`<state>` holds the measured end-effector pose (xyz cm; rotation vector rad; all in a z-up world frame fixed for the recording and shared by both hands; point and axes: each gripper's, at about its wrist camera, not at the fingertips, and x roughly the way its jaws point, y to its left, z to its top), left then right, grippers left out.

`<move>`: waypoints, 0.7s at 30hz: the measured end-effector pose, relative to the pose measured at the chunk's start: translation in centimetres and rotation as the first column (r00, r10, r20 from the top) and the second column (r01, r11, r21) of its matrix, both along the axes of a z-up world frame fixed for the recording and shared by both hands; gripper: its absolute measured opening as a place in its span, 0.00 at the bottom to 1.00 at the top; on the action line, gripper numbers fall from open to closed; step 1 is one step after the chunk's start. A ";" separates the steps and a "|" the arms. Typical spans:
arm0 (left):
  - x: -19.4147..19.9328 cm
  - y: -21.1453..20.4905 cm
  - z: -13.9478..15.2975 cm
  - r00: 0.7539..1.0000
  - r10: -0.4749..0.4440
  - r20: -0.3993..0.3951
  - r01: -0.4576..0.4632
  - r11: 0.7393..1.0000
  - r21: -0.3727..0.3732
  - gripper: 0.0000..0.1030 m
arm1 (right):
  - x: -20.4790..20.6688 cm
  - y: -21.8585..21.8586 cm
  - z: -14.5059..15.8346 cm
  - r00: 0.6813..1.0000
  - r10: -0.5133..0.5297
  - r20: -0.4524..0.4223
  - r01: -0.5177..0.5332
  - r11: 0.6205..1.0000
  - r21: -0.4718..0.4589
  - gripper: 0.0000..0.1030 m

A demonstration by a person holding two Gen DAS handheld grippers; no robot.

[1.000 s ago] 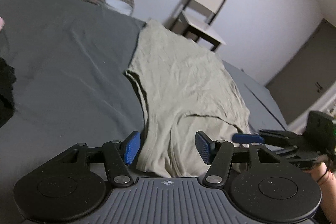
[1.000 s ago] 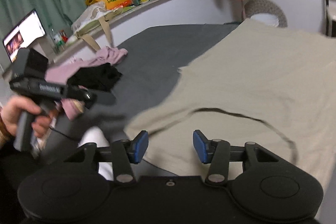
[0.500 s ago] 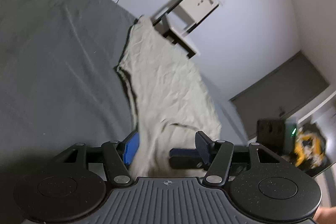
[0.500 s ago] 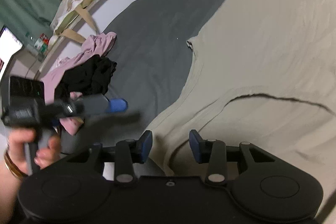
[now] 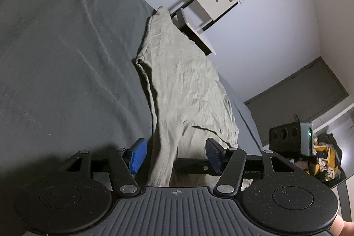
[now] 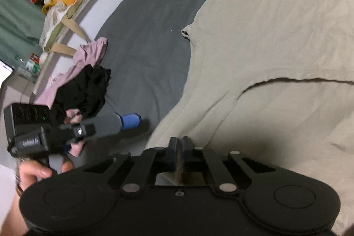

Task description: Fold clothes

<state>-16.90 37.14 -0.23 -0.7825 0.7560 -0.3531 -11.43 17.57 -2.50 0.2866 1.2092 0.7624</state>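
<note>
We find the beige shirt (image 5: 188, 85) spread flat on the bed (image 5: 66, 59), centre frame. The right gripper (image 6: 178, 155) is clamped, apparently on its near shoulder edge; the left gripper (image 5: 174, 155) straddles the other strap, jaws apart, ready to pinch.

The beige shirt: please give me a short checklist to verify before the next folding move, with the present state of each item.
1. Right gripper jaws shut on the beige shirt edge: ok.
2. Left gripper jaws shut on the shirt: not ok, they stand open around a strap.
3. Strap lies between the left jaws: ok.
4. Shirt lies spread on the grey bed sheet: ok, though wrinkled.
5. Pile of pink and black clothes apart from the shirt: ok.
</note>
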 end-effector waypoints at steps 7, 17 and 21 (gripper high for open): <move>0.1 -0.1 0.4 1.000 -0.016 0.011 0.016 1.000 0.009 0.57 | -0.7 -1.2 0.6 1.000 -0.009 -0.018 0.009 0.999 -0.032 0.15; 0.2 -1.5 0.7 0.994 -0.102 0.042 0.103 0.995 -0.016 0.57 | -1.1 -0.5 -0.5 0.999 -0.005 -0.040 0.003 0.999 -0.045 0.03; 0.3 -1.9 0.4 0.992 -0.129 0.011 0.129 0.992 0.013 0.57 | -2.2 -1.6 -1.0 0.999 0.009 -0.042 -0.013 0.996 -0.088 0.03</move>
